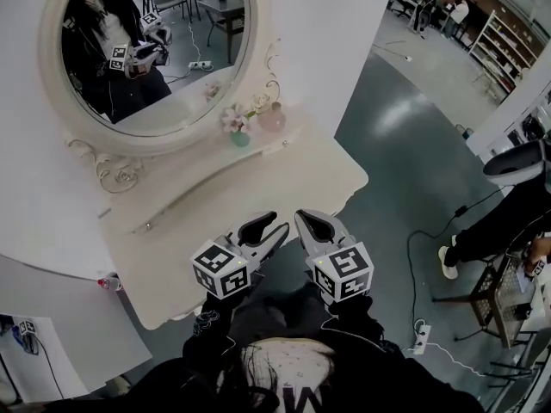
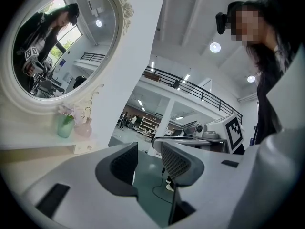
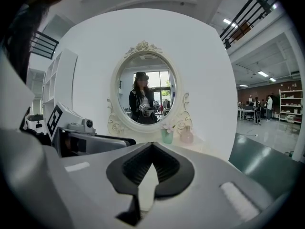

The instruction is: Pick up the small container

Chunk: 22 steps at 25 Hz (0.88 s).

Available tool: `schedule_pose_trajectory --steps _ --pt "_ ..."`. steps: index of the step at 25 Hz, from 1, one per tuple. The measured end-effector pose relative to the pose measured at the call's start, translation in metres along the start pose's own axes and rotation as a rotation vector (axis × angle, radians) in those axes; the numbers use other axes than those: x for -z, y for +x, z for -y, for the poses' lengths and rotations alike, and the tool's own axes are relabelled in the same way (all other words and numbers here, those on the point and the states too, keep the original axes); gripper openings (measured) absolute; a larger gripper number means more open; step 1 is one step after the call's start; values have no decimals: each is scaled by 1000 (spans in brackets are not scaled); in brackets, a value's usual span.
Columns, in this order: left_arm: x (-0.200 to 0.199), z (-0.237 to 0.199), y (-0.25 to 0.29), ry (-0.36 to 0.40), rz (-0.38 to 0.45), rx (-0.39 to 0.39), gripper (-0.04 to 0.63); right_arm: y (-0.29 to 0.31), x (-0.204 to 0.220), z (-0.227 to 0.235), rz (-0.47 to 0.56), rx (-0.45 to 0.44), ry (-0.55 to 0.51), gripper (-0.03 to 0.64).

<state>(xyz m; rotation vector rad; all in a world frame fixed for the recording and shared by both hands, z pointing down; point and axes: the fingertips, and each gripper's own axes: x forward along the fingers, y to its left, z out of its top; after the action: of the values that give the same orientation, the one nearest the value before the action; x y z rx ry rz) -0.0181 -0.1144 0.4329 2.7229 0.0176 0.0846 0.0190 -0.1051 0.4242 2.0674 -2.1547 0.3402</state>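
The green vase (image 1: 240,136) is standing on the dressing table (image 1: 293,179) at the oval mirror's (image 1: 146,50) five o'clock edge. The small pink container (image 1: 272,117) is sitting just beside it at three o'clock, upright, with its long axis vertical and its neck pointing up. At the container's six o'clock, the left gripper (image 1: 269,228) is hovering with its jaws apart and empty. At that gripper's three o'clock, the right gripper (image 1: 314,224) is hovering with its jaws pressed together, holding nothing.
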Motion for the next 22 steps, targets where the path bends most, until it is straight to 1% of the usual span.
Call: schedule_pose_trajectory --steps 5,11,17,22 --pt "-5 -17 8 -4 10 -39 152 20 -2 11 -2 -37 6 8" --pt "-12 -51 27 -10 17 -125 152 60 -7 36 -3 -122 5 8" --pt "-22 -86 68 -34 35 -232 152 105 -12 78 -34 -232 -16 8" --pt "-31 -100 103 -49 39 -296 152 131 -24 122 -41 -280 -29 8"
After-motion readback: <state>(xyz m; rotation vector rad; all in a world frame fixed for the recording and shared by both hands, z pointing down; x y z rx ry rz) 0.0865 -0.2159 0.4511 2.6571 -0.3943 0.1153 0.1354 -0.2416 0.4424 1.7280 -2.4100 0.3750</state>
